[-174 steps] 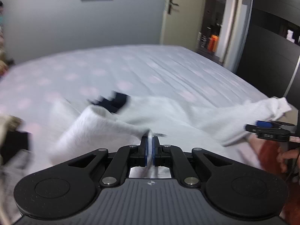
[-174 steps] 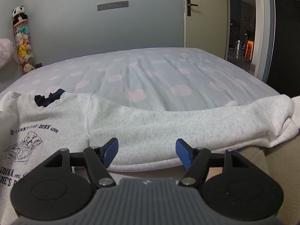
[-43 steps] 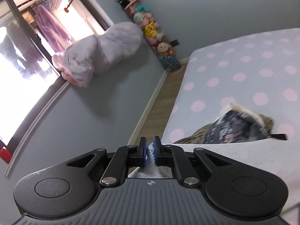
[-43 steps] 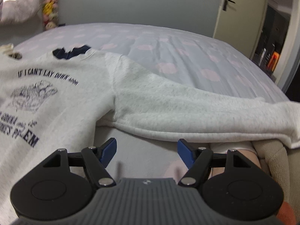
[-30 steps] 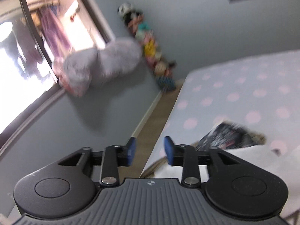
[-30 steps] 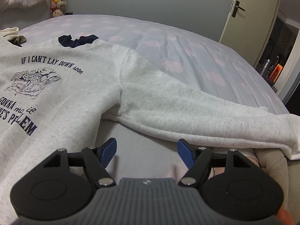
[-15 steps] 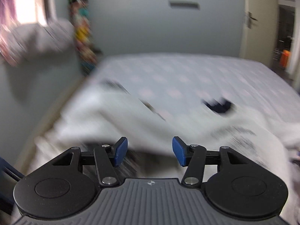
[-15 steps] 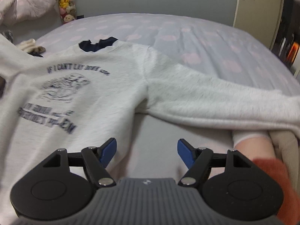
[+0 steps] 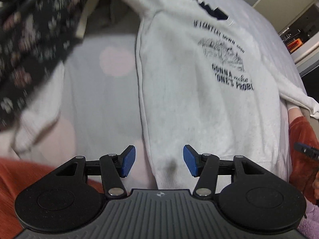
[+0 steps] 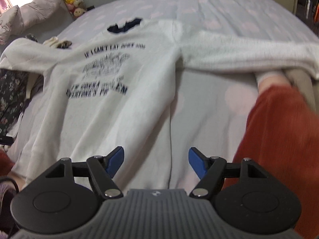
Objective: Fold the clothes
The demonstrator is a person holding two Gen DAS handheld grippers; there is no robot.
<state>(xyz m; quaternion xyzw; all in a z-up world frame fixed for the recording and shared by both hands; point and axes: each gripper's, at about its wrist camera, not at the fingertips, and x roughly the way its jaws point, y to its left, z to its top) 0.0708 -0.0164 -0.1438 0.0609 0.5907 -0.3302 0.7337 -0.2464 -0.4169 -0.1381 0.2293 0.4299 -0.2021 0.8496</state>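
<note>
- The bed (image 10: 229,12), with its pale sheet dotted in pink, carries everything — it gives us a wide flat surface to lay a garment out on.
- The white sweatshirt (image 9: 189,83) lies face up across the bed, printed side showing, collar toward the far end and hem nearest us; we judge it is spread like this so the sleeves can be folded in first.
- Its sleeve on our right (image 10: 249,53) stretches sideways to the edge of the bed, where its cuff hangs over; the sleeve on our left (image 10: 26,55) runs out toward a dark floral garment (image 9: 26,39) piled beside it.
- Rust-red sleeves (image 10: 279,123) of the person frame the near edge in both views.
- Our right gripper (image 10: 156,162) hovers over bare sheet just beside the sweatshirt's side seam, jaws spread wide with nothing between them.
- Our left gripper (image 9: 158,160) points down at the hem's left corner, jaws parted and empty, the fabric lying below them.
- A little over a second ago the left jaws were pinched on white cloth with the camera facing the window wall; now they have let go and swung down over the hem. The right jaws have stayed just as wide.
</note>
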